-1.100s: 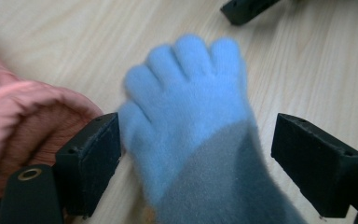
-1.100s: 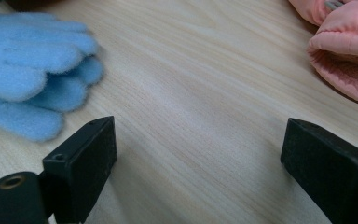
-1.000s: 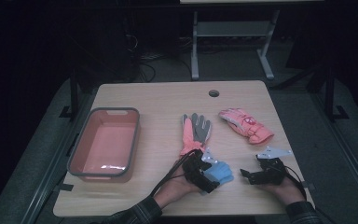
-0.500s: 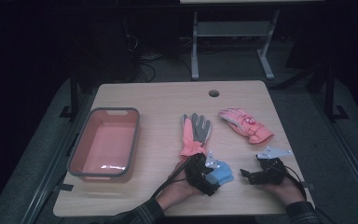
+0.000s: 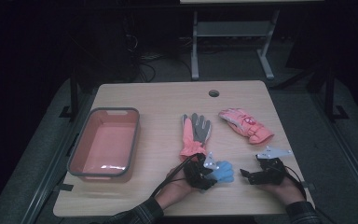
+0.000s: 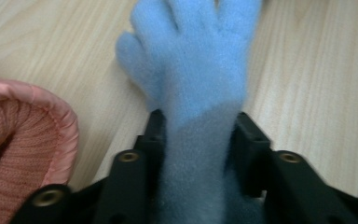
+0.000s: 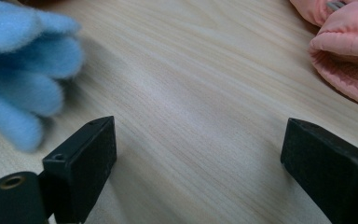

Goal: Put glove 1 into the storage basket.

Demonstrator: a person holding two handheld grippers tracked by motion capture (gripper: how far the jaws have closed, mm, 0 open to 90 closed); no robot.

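The blue glove (image 5: 222,171) lies low in the high view, right of centre, between the two grippers, its fingers spread toward the right gripper (image 5: 248,176). Its cuff end sits in the left gripper (image 5: 204,175), so the left hand is plainly the nearer one. In the left gripper view the glove (image 6: 200,88) runs straight up the frame from between the jaws, which are clenched on its grey cuff. In the right gripper view the jaws stand wide apart over bare counter (image 7: 200,107), grasping nothing, with the blue fingers (image 7: 23,70) at upper left.
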